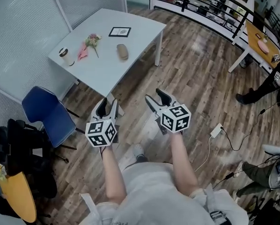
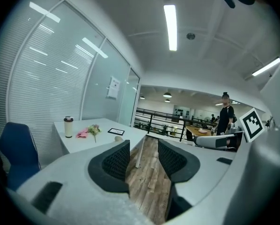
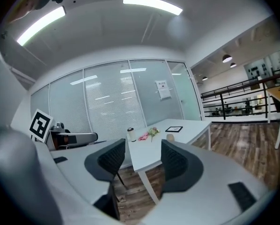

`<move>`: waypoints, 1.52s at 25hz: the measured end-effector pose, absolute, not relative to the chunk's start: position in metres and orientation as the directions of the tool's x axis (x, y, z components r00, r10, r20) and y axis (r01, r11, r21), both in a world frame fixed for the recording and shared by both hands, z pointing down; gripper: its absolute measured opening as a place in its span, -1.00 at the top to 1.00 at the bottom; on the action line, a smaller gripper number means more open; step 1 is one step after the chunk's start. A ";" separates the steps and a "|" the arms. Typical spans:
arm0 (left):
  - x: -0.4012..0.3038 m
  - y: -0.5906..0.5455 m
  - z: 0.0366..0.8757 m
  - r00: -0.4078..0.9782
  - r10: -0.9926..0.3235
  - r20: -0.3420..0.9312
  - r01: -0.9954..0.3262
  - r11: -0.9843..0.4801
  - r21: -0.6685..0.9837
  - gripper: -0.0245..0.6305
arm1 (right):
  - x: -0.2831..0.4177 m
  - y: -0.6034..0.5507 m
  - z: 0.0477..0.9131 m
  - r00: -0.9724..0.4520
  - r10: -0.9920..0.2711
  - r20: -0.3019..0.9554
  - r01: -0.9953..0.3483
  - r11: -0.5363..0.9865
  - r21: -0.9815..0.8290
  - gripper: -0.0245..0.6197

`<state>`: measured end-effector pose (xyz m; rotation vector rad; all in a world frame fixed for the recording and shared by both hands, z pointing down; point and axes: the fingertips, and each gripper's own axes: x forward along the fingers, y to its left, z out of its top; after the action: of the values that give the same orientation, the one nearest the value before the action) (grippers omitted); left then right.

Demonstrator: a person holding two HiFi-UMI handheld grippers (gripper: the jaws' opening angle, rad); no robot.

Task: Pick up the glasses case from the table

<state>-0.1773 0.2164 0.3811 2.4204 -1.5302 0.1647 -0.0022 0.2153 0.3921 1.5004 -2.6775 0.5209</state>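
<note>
One table (image 1: 141, 32) bears one case (image 1: 122, 51) mid-top, long axis pointing away from the person, one cup (image 1: 64, 54), one frame (image 1: 120, 32), one flower (image 1: 91, 41); left gripper (image 1: 108, 108) and right gripper (image 1: 157, 97) gape empty.

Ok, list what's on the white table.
A cup, pink cloth with flowers, a framed card and the brown case. None hides another in the head view.

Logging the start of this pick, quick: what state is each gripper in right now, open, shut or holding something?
Left gripper: open, nothing between its jaws.
Right gripper: open, nothing between its jaws.
</note>
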 end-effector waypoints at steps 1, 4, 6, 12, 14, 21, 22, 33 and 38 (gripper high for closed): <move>-0.182 0.209 0.384 0.436 -0.867 0.241 -0.899 -0.404 0.172 0.40 | -0.006 0.209 0.395 -0.533 -0.824 0.193 -0.836 0.476 -0.273 0.24; -0.191 0.185 0.391 0.443 -0.862 0.244 -0.894 -0.408 0.184 0.40 | -0.015 0.188 0.403 -0.530 -0.820 0.215 -0.840 0.473 -0.266 0.23; -0.197 0.170 0.394 0.450 -0.858 0.246 -0.891 -0.414 0.187 0.40 | -0.021 0.175 0.406 -0.527 -0.821 0.221 -0.843 0.470 -0.264 0.23; -0.212 0.142 0.395 0.468 -0.850 0.243 -0.882 -0.432 0.189 0.40 | -0.038 0.151 0.408 -0.513 -0.828 0.225 -0.851 0.459 -0.254 0.23; -0.215 0.137 0.397 0.473 -0.846 0.247 -0.879 -0.436 0.191 0.40 | -0.040 0.147 0.410 -0.507 -0.831 0.229 -0.855 0.450 -0.259 0.23; -0.219 0.124 0.406 0.484 -0.836 0.258 -0.873 -0.444 0.202 0.40 | -0.034 0.137 0.420 -0.480 -0.840 0.251 -0.870 0.419 -0.260 0.23; -0.218 0.121 0.407 0.486 -0.834 0.261 -0.873 -0.445 0.200 0.40 | -0.033 0.135 0.422 -0.479 -0.840 0.256 -0.871 0.418 -0.260 0.23; -0.212 0.067 0.417 0.479 -0.829 0.289 -0.877 -0.439 0.196 0.40 | -0.026 0.080 0.429 -0.488 -0.832 0.264 -0.864 0.420 -0.277 0.23; -0.205 0.033 0.429 0.473 -0.824 0.311 -0.880 -0.431 0.198 0.40 | -0.017 0.046 0.442 -0.495 -0.823 0.279 -0.860 0.418 -0.292 0.23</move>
<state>-0.2045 0.0331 0.4290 2.3946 -1.4400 0.2382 -0.0173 0.0460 0.4424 1.5271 -2.5665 0.6138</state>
